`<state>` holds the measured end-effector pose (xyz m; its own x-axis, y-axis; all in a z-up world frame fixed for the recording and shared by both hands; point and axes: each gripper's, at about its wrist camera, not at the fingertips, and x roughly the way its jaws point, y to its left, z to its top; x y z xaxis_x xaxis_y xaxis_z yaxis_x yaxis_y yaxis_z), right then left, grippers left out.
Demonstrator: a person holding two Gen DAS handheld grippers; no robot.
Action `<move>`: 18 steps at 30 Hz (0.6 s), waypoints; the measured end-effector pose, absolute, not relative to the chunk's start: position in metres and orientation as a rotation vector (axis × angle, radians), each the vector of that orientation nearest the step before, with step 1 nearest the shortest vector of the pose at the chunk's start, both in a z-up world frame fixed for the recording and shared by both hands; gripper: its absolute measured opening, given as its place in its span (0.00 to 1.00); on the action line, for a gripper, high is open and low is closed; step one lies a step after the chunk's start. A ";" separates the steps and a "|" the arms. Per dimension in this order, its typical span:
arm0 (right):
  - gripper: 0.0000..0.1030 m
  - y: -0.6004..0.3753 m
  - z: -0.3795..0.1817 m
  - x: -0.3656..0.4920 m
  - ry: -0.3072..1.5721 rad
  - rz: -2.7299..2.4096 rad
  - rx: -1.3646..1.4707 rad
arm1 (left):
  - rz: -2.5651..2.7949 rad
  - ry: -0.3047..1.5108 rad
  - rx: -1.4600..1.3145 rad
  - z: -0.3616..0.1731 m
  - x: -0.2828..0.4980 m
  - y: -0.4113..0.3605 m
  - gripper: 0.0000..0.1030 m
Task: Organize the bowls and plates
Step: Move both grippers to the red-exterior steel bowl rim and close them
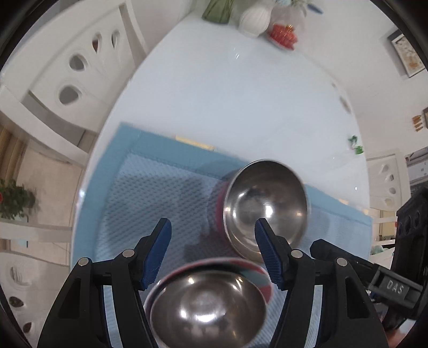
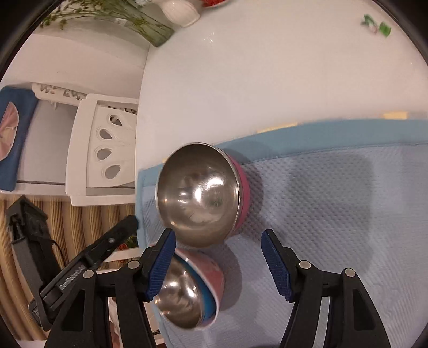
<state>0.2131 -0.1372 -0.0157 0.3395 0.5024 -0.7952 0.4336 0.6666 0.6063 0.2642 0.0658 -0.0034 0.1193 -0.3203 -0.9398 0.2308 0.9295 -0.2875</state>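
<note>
Both grippers are gaping wide, holding nothing: the left gripper [image 1: 212, 235] is hovering over the striped bowl [image 1: 211, 307], the right gripper [image 2: 218, 250] facing the pink bowl [image 2: 203, 192] ahead of its jaws.

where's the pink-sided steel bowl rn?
The pink-sided bowl sits on the blue mat near its edge, just beyond the blue-and-pink bowl; in the right wrist view it's left of centre, ahead of the open right gripper.

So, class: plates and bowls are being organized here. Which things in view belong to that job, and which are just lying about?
Belonging to the job:
pink-sided steel bowl
steel bowl with blue and pink outside
blue mat

Just lying about:
white ribbed vase
red ornament
green scraps
white chair
</note>
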 end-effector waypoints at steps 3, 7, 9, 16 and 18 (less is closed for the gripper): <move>0.63 -0.134 -0.035 0.219 1.283 0.061 0.912 | -0.390 1.423 -0.082 -0.023 0.269 0.063 0.57; 0.61 -0.129 -0.055 0.231 1.297 0.071 0.920 | -0.397 1.453 -0.073 -0.040 0.272 0.057 0.46; 0.57 -0.128 -0.064 0.237 1.303 0.060 0.923 | -0.403 1.464 -0.074 -0.046 0.274 0.056 0.41; 0.38 -0.132 -0.079 0.245 1.331 0.042 0.876 | -0.455 1.469 -0.023 -0.062 0.275 0.041 0.23; 0.32 -0.134 -0.078 0.246 1.328 0.040 0.856 | -0.461 1.468 -0.047 -0.064 0.276 0.041 0.22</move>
<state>0.2463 -0.1336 -0.0783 0.2869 0.4850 -0.8261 0.4340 0.7030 0.5634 0.2757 0.0406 -0.0637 0.0326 -0.3278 -0.9442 0.2710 0.9122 -0.3074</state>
